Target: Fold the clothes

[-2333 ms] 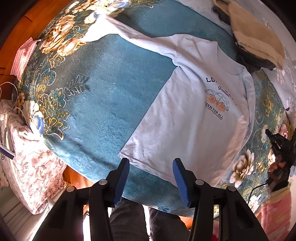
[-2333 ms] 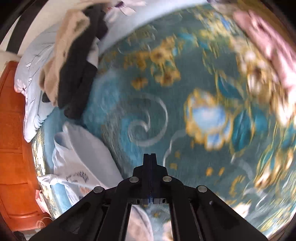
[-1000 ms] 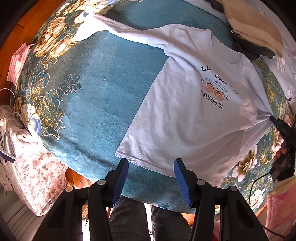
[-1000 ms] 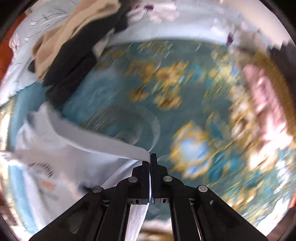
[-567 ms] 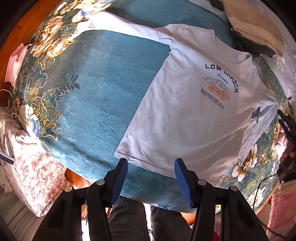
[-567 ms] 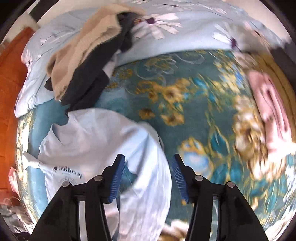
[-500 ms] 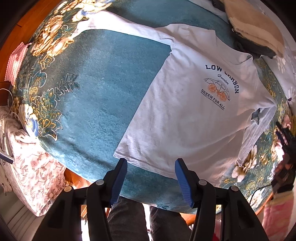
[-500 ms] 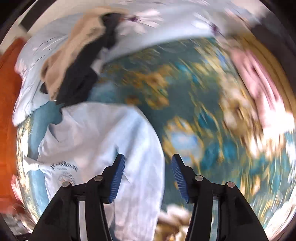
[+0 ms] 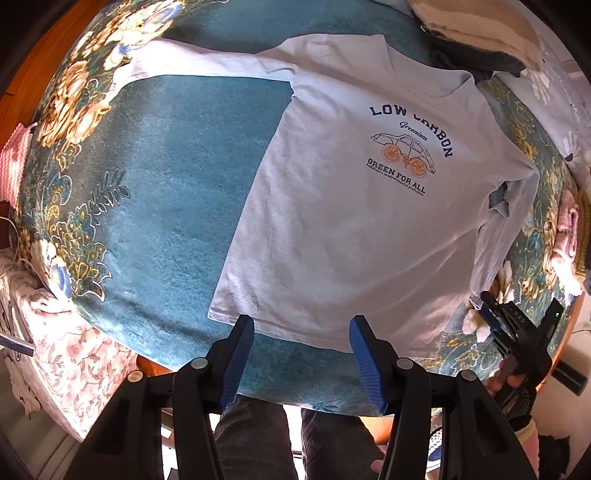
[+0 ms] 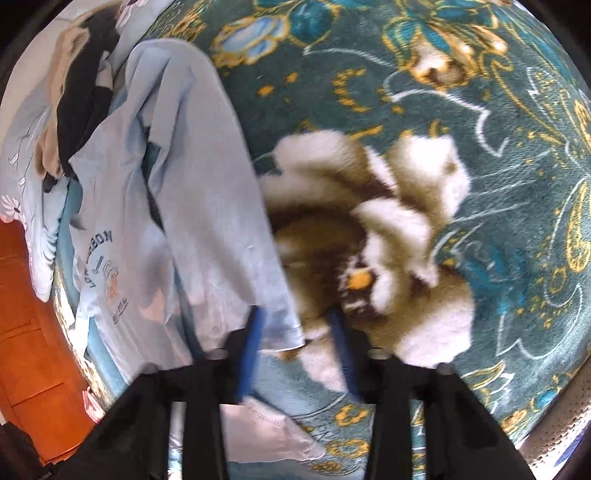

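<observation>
Lying face-up on the teal floral blanket (image 9: 177, 155), pale blue T-shirt (image 9: 332, 229) has one sleeve (image 10: 221, 236) folded along its right side; left gripper (image 9: 301, 350) and right gripper (image 10: 295, 354), jaws wide and empty, next likely fold the far-left sleeve. Print: "LOW CARBON", "GREEN FOR ALL"

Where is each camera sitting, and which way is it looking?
Left wrist view: sits on the left gripper, above the near edge of the blanket, looking down over the spread shirt; the open blue fingers, the person's legs and the right gripper show.
Right wrist view: sits on the right gripper, low over the blanket, aimed at the shirt's sleeve cuff; only its blurred open fingers show.
Shared: the shirt, blanket and clothes pile.
</observation>
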Demonstrator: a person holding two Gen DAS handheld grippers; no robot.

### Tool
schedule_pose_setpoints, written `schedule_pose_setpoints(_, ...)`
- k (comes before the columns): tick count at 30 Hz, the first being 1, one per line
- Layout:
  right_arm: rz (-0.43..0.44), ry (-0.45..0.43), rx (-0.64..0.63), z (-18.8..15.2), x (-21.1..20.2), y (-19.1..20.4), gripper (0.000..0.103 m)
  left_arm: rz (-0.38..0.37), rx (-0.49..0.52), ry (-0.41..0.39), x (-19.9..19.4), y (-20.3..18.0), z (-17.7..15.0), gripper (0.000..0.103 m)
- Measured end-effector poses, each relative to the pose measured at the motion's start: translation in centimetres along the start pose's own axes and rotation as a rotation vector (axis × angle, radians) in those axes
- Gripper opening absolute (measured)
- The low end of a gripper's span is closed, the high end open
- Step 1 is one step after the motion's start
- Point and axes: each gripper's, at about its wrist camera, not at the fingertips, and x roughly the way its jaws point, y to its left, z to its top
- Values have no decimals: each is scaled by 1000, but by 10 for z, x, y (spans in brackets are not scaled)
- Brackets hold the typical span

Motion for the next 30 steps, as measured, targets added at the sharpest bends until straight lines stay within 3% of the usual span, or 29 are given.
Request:
schedule_pose_setpoints(6, -38, 8, -52, -10, -1, 17, 3, -7, 13, -14, -5, -6, -3, 58)
schedule_pose_setpoints(9, -115, -78, -91, 0, -31, 9, 3, -11, 4, -20, -6, -3, -6, 58)
schedule_pose_setpoints(13, -295, -196, -105, 33, -76, -19, 3, -18, -21, -23, -6, 5, -10, 58)
schedule_pose_setpoints(17, -410, -284, -57, 73, -122, -53, 3, -21, -41, -24, -4, 12, -16, 58)
schedule_pose_setpoints(21, -454, -343, 12, 110, -155, -81, 3, -17, -55, -23, -1, 17, -20, 58)
schedule_pose_setpoints(24, -463, -337, 41, 124, -153, -85, 3, -11, -59, -22, 0, 19, -24, 58)
schedule_pose_setpoints(28, -462, -338, 77, 118, -148, -87, 16, 4, -82, -25, 1, 31, -30, 58)
schedule_pose_setpoints(29, -459, -342, 85, 115, -147, -88, 30, 7, -93, -25, 2, 35, -32, 58)
schedule_pose_setpoints(30, -461, -352, 83, 110, -146, -87, 38, 11, -107, -25, 3, 40, -33, 58)
